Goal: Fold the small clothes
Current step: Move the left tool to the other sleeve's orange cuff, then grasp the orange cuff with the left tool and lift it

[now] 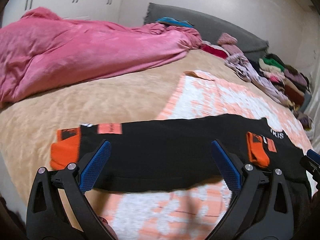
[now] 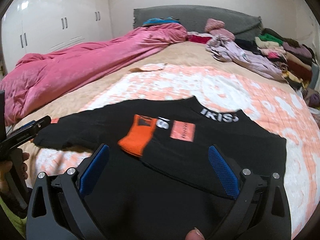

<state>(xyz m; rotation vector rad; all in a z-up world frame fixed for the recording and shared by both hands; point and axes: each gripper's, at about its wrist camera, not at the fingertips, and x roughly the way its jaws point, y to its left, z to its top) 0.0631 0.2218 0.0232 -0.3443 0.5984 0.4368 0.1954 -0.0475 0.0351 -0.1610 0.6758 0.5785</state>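
A: Where does the left wrist view sit?
B: Low and near over the black garment with orange cuffs (image 1: 160, 156), facing the far grey padded headboard (image 1: 210, 26).
A: And the right wrist view?
B: Further right, close above the same garment (image 2: 180, 140). Both share the crumpled pink duvet (image 1: 80, 50) and headboard (image 2: 190, 18).

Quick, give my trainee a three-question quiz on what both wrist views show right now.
1. True or false: the left tool is clamped on the black top.
2. What colour are the top's sleeve cuffs? A) orange B) green C) white
3. Fill in: the top lies on a peach-and-white ____.

Key: 1 false, both tools stand open over it; 2 A; 3 blanket.
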